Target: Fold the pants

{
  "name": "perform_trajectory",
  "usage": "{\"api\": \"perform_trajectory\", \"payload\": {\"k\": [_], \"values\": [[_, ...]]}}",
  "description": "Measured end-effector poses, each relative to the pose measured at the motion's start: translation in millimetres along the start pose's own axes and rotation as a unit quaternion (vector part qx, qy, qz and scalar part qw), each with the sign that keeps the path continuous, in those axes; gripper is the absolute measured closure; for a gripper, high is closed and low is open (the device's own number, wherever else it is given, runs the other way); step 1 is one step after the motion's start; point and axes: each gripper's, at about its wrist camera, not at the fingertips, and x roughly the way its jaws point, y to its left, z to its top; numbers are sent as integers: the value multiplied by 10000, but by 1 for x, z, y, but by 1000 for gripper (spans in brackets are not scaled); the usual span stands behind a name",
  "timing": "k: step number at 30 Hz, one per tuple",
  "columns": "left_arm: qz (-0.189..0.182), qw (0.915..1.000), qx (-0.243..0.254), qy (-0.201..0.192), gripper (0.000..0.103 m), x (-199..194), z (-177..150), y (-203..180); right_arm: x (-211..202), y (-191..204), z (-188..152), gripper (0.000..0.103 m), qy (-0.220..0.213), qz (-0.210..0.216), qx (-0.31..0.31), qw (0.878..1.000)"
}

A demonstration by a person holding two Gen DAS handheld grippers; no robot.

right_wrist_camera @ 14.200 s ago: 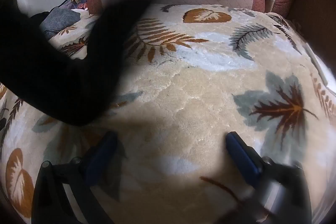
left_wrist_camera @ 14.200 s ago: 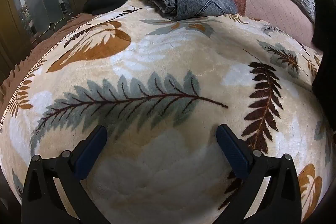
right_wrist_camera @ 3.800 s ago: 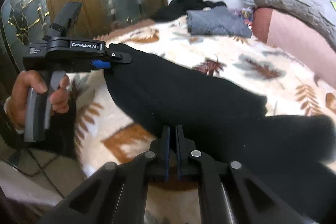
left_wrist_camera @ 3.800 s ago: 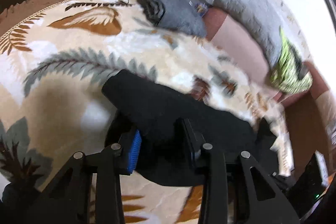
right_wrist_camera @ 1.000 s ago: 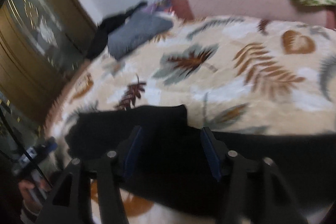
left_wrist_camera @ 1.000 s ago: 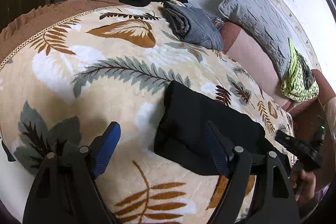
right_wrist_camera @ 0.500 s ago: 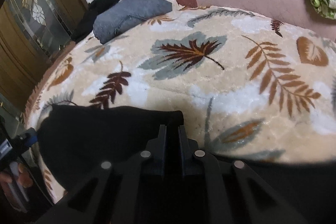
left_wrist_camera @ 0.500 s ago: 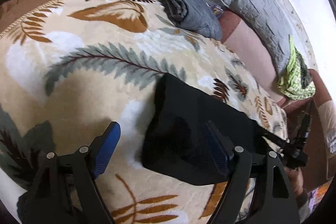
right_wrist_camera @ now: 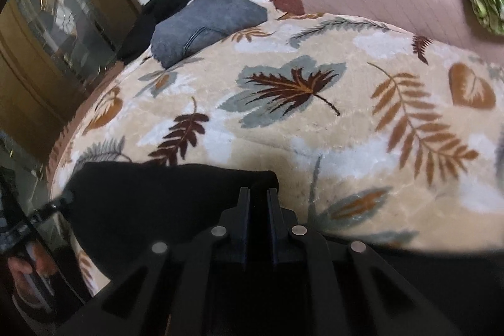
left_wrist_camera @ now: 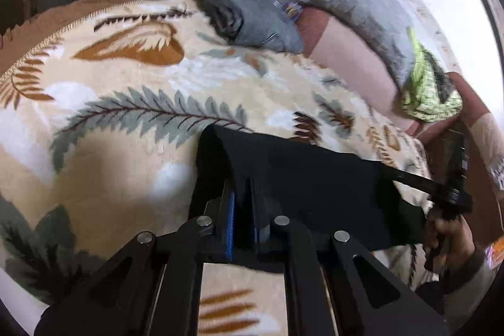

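The black pants lie across the near edge of the bed, on the leaf-print blanket, already gathered into a short, thick band instead of being spread at full length. From that I judge at least one fold is done and another is being set up. A final fold and a neat set-down look to be what is left, though how many layers are stacked cannot be told, since the cloth is plain black.

The left tongs are pinched on the pants at their left end, with dark cloth bunched between the blue pads. The right tongs are likewise clamped on the pants, at the far corner of the band. In the left view the right tongs show at the far right end, so the garment is held at both ends and sags a little between them.

Half a second ago the left tongs stood wide open over the pants, with the cloth lying loose between the pads; now they have closed on it. The right tongs were already shut on the corner then and remain so. A second ago both pairs were open, and the pants lay as a flat folded slab. The pants have barely shifted on the bed since.

Far off lie folded grey jeans and a grey pillow, well apart from the work.
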Motion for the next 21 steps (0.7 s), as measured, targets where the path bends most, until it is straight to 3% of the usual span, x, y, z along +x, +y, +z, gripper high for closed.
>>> {"api": "perform_trajectory", "payload": {"k": [5, 10, 11, 12, 14, 15, 16, 19, 21], "values": [[316, 9995, 86, 0, 97, 11, -6, 7, 17, 5, 1, 95, 174, -319, -133, 9993], [193, 9995, -151, 180, 92, 24, -7, 20, 22, 2, 7, 88, 515, -368, -161, 9979], [188, 9995, -171, 196, 86, 22, -7, 23, 16, 1, 14, 88, 548, -421, -184, 9974], [264, 9991, -264, 200, 71, 18, -7, 27, 11, 1, 21, 85, 528, -479, -183, 9973], [260, 9984, -479, 123, 52, 9, -6, 35, -3, -2, 36, 73, 426, -502, -80, 9978], [174, 9980, -613, 21, 49, 0, -5, 40, -8, -2, 43, 64, 420, -432, -10, 9982], [171, 9978, -638, -18, 48, -4, -4, 41, -12, 0, 49, 63, 484, -376, 11, 9981], [320, 9984, -429, -208, 40, -18, 2, 36, -23, 13, 71, 63, 872, -436, -313, 9947], [405, 9983, -286, -312, 35, -21, 6, 28, -38, 18, 78, 63, 798, -314, -345, 9957]]}}
